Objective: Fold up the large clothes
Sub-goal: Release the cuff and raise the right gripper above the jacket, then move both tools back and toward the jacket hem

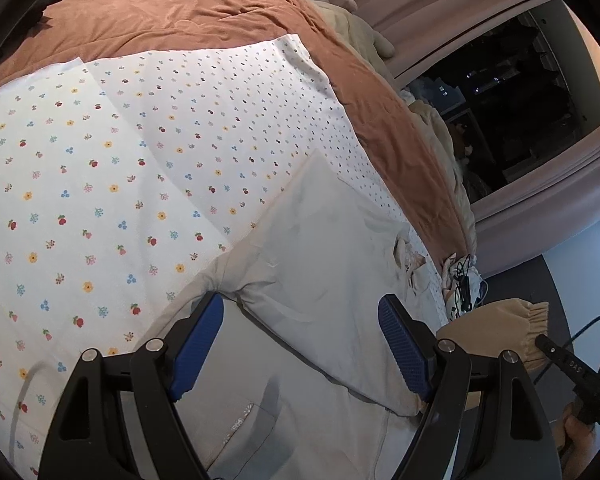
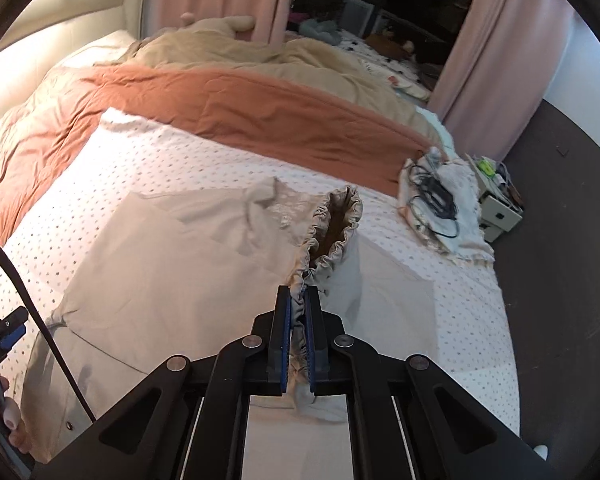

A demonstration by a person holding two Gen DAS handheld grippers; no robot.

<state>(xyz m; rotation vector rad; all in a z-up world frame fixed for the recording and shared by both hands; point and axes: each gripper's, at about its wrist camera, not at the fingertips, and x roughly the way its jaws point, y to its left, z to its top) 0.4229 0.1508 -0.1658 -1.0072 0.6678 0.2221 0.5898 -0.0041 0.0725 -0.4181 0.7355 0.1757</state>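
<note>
the pale beige long-sleeved garment [image 2: 160,256] lies flat across the centre of the flower-dotted white sheet [image 2: 452,340]. my right gripper [image 2: 298,320] is clamped on its elastic-gathered cuff [image 2: 334,228], lifted mid-frame. i'd carry it across the body, keeping the sleeve taut. my left gripper [image 1: 300,344] hangs wide open and empty, bottom centre.

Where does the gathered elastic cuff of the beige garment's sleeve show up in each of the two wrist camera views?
Left wrist view: the gathered elastic cuff sits at the lower right edge, lifted off the bed, right of the open left gripper.
Right wrist view: the cuff stands up at centre, just above the right gripper, which is shut on the sleeve.
Shared landmark: the rust-orange quilt beyond the flower-print white sheet.
</note>
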